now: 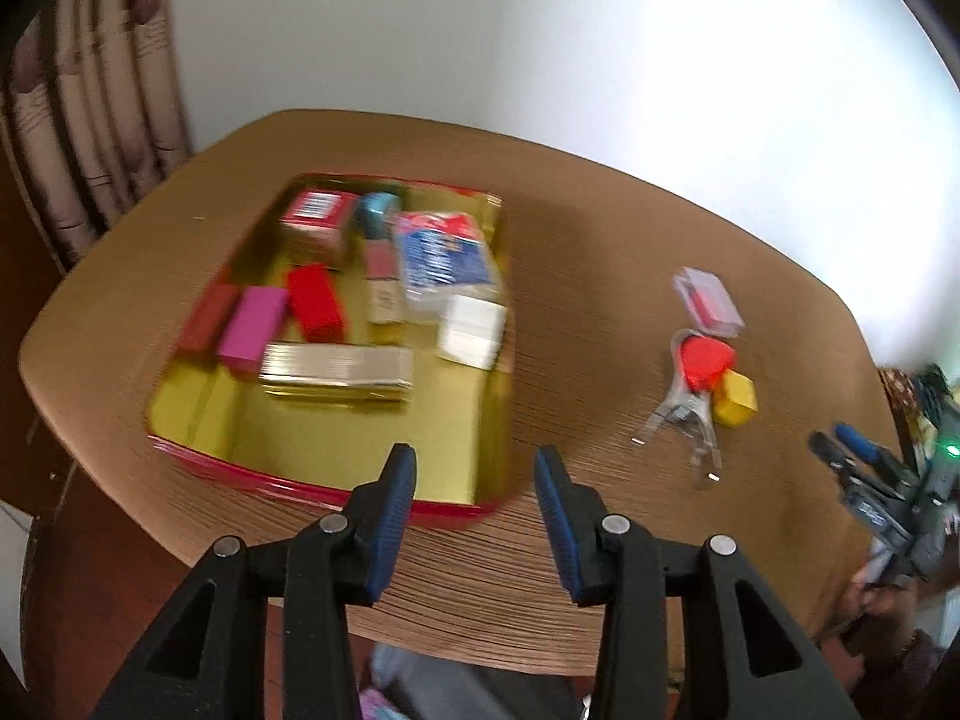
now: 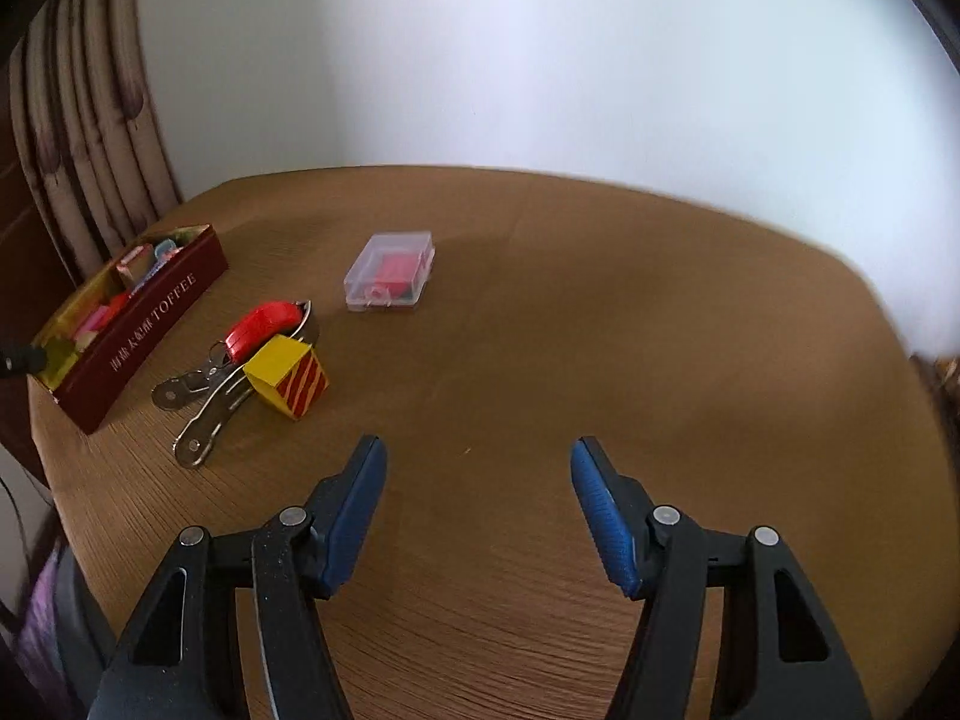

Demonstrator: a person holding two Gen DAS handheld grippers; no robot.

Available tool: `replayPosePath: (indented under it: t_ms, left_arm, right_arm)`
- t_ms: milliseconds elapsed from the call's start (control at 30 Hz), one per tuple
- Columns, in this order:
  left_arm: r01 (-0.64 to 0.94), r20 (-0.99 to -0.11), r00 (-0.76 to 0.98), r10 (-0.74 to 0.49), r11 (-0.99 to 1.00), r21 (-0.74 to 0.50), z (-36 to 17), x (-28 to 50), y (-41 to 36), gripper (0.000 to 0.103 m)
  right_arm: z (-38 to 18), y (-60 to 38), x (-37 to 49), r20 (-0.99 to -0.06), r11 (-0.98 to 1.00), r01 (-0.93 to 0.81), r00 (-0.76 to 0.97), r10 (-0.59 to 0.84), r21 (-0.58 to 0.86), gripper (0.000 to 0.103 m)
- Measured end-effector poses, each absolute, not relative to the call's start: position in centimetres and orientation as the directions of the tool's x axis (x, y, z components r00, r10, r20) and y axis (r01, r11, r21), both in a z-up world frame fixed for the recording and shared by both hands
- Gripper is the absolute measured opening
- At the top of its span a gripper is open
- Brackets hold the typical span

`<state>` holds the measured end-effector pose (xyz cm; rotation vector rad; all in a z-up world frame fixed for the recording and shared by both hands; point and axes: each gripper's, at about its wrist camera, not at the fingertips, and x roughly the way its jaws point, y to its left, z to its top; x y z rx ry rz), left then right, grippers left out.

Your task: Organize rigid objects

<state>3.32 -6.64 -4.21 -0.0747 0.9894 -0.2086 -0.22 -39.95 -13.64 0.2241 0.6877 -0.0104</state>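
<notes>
A red toffee tin with a gold inside (image 1: 198, 408) sits on the left of the brown table and holds several small boxes and blocks. It also shows in the right wrist view (image 2: 150, 324). To its right lie a clear plastic case (image 1: 708, 300) (image 2: 390, 271), a red-handled metal tool (image 1: 696, 384) (image 2: 240, 354) and a yellow cube with red stripes (image 1: 735, 399) (image 2: 288, 378). My left gripper (image 1: 474, 480) is open and empty above the tin's near right corner. My right gripper (image 2: 477, 468) is open and empty, right of the cube; it also shows at the left wrist view's right edge (image 1: 852, 450).
The round brown table (image 2: 600, 360) stands against a white wall. A striped curtain (image 2: 78, 138) hangs at the left behind the tin. The table edge runs close below both grippers.
</notes>
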Motion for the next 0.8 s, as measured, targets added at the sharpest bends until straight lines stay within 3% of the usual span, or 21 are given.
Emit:
replayPosePath:
  t_ms: [100, 333, 800]
  left_arm:
    - [0.178, -0.829, 0.521, -0.203, 0.976, -0.127, -3.9, 3.1, -8.4, 0.042]
    - [0.186, -0.848, 0.492, -0.199, 0.975, -0.122, -4.1, 3.6, -10.1, 0.042]
    - [0.172, -0.878, 0.45, -0.164, 0.981, -0.095, -4.9, 4.7, -10.3, 0.042]
  right_arm:
    - [-13.5, -39.9, -0.1, -0.615, 0.97, 0.03, 0.777, 0.13, 0.243, 0.062]
    - [-11.7, -37.5, 3.4, -0.581, 0.915, -0.298, 0.706, 0.404, 0.274, 0.067]
    - [-11.9, -32.8, 8.3, -0.658, 0.864, -0.492, 0.617, 0.431, 0.104, 0.061]
